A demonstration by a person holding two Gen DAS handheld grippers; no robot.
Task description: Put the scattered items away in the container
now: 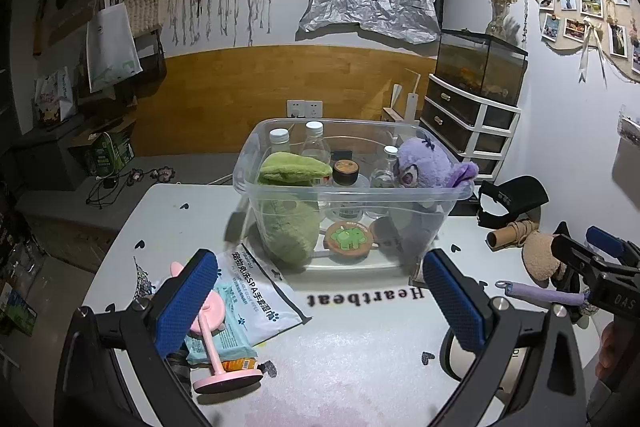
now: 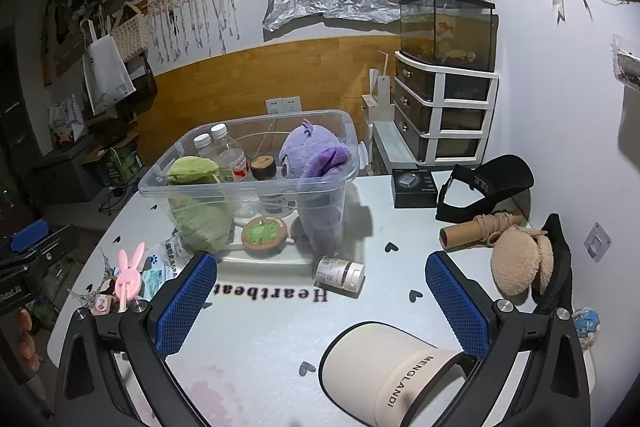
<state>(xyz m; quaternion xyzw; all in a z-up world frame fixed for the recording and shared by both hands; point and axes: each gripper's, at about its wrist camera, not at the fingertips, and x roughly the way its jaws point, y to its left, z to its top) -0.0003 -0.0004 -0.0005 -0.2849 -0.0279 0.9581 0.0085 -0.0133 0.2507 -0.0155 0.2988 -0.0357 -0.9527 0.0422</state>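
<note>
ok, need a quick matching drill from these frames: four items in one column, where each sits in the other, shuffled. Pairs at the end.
Items
1. purple plush toy
2. small brown-capped jar
3. cream visor cap
4. pink bunny stand

Places
A. lying on the table just in front of the clear bin
B. inside the bin, at its right end
C. on the pet-wipe packets at the table's left
D. nearest the right claw, by its right finger

Pairs: 1-B, 2-A, 3-D, 4-C
</note>
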